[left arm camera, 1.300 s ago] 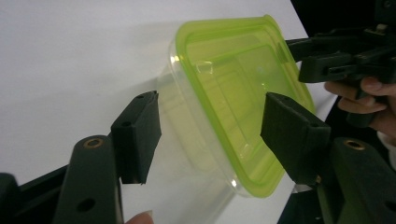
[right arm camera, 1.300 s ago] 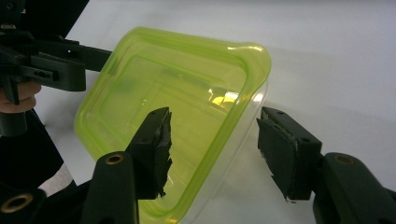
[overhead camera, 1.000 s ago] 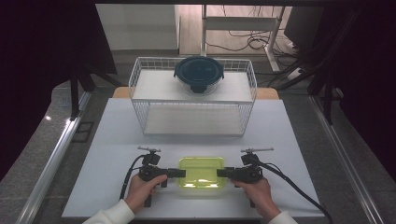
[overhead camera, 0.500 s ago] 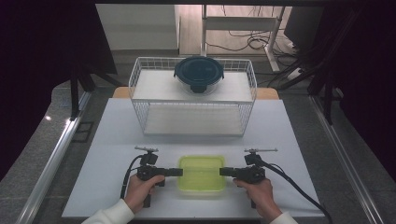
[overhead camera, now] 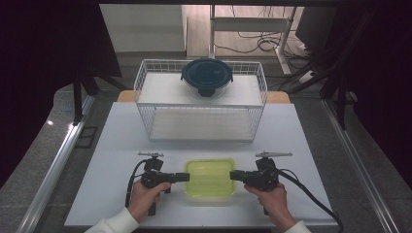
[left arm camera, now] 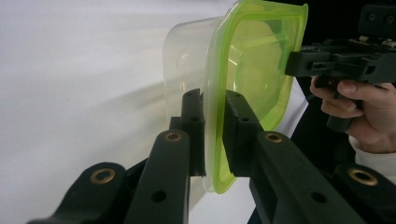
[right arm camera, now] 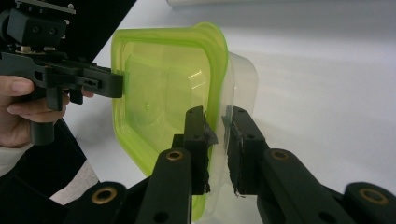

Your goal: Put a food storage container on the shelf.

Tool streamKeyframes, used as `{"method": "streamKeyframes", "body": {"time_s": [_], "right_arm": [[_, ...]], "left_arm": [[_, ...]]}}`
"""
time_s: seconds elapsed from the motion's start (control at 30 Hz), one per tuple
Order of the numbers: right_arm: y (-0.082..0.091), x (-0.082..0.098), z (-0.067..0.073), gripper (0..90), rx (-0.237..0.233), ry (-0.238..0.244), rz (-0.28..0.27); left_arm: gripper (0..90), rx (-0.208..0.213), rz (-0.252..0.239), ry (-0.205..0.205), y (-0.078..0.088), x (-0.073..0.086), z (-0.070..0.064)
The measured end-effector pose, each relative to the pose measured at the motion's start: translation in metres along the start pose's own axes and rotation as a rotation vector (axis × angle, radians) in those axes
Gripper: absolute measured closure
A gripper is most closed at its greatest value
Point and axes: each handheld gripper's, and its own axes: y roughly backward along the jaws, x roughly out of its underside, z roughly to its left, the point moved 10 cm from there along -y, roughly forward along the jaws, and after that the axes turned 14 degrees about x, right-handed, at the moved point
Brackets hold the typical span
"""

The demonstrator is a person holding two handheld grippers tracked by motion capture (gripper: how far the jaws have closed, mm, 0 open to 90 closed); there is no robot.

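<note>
**Green-lidded box pinched at both ends**

Lying at lower centre of the high view on the white table: a clear box with a green lid. Left gripper at the box's left edge, right gripper at its right edge, each held in a hand.

In the left gripper view, jaws pressed onto the lid's rim, one on each face of it. In the right gripper view, jaws either side of the rim, close on it, a sliver of space visible at one pad; pinching the rim as far as can be told.

At upper centre of the high view, a wire basket, with a round dark-lidded bowl inside.
</note>
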Motion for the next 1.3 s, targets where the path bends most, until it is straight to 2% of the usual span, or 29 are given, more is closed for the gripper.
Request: {"method": "streamKeyframes", "body": {"time_s": [0.1,0.2,0.4,0.9,1.3], "right_arm": [[0.005,-0.005,0.004,77.7,0.0,0.022,-0.023],[0.008,-0.007,0.006,77.7,0.005,0.041,-0.033],[0.01,-0.011,0.009,77.6,0.012,0.077,-0.052],[0.019,-0.028,0.014,77.5,0.025,0.125,-0.093],[0.033,-0.05,0.02,77.6,0.021,0.151,-0.142]], "left_arm": [[80.4,0.007,-0.011,-0.018,0.003,-0.003,-0.005],[80.3,-0.01,-0.011,-0.06,0.005,-0.007,-0.011],[80.3,-0.032,-0.016,-0.117,0.01,-0.012,-0.019],[80.2,-0.033,-0.029,-0.151,0.015,-0.028,-0.028],[80.2,-0.035,-0.046,-0.206,0.023,-0.052,-0.047]]}}
